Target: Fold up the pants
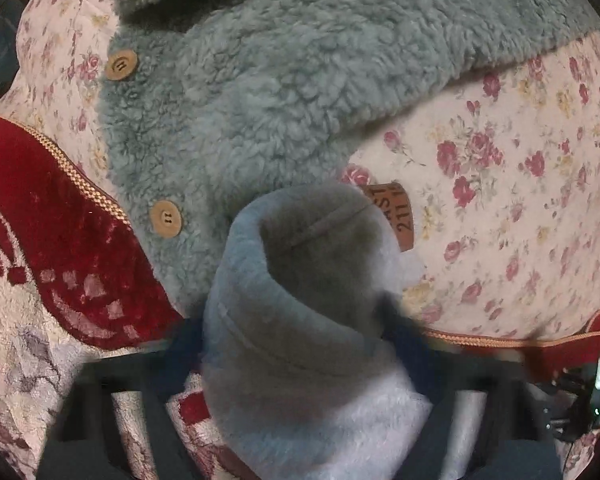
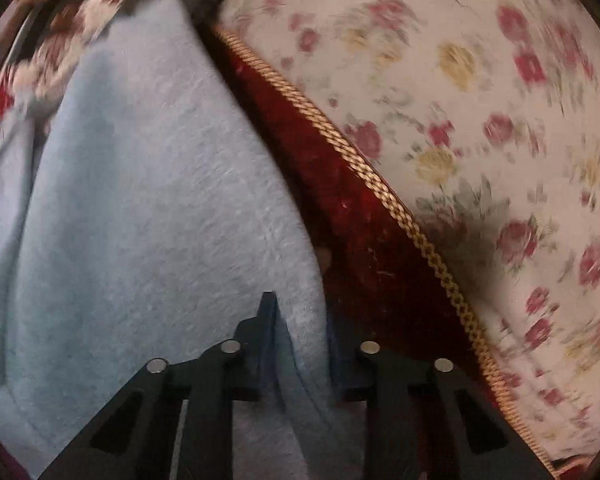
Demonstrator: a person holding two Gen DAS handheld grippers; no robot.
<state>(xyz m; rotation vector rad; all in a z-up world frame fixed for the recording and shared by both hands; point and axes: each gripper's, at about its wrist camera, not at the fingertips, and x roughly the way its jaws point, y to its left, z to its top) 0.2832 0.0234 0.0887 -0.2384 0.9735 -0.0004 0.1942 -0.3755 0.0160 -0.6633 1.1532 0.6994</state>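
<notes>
The pants [image 1: 308, 360] are light blue-grey fleece. In the left wrist view a bunched fold of them rises between the dark fingers of my left gripper [image 1: 296, 328], filling the gap, and the jaws are shut on it. Most of both fingertips is hidden by the cloth. In the right wrist view the pants [image 2: 140, 200] lie spread across the left half of the picture. My right gripper [image 2: 300, 316] points down at their right edge, its jaws nearly together and pinching that hem.
A grey-green sherpa jacket [image 1: 284, 80] with wooden buttons lies beyond the left gripper on a floral sheet [image 1: 500, 180]. A red velvet blanket [image 1: 60, 216] with gold braid lies under the pants, its braided edge [image 2: 380, 184] just right of my right gripper.
</notes>
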